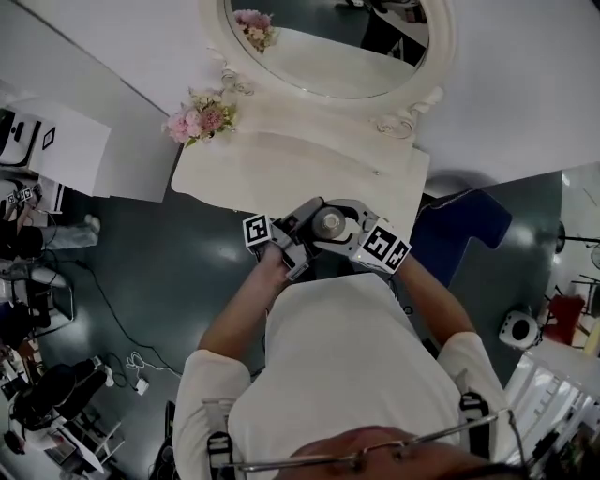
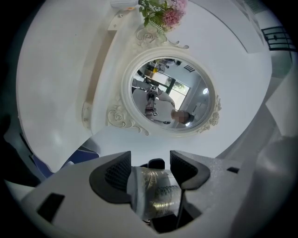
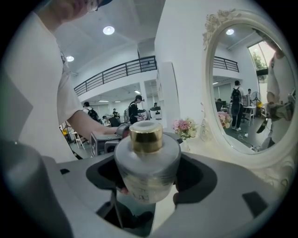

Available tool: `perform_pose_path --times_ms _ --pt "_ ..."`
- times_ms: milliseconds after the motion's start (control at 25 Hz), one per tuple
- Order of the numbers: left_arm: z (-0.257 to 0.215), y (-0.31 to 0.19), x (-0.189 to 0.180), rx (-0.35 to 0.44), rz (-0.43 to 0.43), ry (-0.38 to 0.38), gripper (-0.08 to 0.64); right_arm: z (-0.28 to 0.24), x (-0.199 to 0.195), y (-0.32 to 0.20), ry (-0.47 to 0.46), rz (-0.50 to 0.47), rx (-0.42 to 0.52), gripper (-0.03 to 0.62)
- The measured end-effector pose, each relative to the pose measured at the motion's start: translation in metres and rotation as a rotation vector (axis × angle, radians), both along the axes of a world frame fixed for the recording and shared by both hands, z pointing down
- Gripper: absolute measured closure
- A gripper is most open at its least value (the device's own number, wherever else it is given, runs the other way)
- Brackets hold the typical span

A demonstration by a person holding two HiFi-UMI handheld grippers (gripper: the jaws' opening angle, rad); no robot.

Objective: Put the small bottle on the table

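Small frosted-glass bottle with a gold cap sits between both grippers, near the front edge of the white dressing bench below an oval mirror. Left gripper and right gripper are each clamped on the bottle's body.

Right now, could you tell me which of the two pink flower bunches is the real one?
The pink flower bunch on the white dressing table's left corner; the other bunch shows inside the white-framed oval mirror, so it is a reflection.

Open lab hall: vanity table, mezzanine railing
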State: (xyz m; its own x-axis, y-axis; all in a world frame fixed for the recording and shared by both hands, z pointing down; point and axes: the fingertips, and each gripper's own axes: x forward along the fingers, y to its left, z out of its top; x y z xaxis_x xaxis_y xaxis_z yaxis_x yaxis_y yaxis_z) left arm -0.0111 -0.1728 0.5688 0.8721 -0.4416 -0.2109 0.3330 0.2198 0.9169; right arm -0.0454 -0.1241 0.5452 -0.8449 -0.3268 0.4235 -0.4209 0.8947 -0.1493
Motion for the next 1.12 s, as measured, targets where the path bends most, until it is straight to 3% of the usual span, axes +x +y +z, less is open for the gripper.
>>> perform_pose_path --times_ms 200,600,840,1120 --pt "0.009 -0.019 -0.004 -0.002 0.074 -0.009 0.305 0.01 -0.003 -0.023 -0.009 0.095 -0.042 0.249" --pt "0.014 -0.04 0.002 -0.017 0.221 0.003 0.305 0.021 0.014 -0.059 0.058 0.273 -0.038 0.249" --pt "0.02 -0.054 0.011 -0.032 0.245 -0.011 0.305 0.029 0.03 -0.077 0.064 0.317 -0.059 0.249" --pt "0.043 -0.066 0.024 -0.019 0.203 -0.066 0.305 0.051 0.058 -0.092 0.071 0.308 -0.084 0.249"
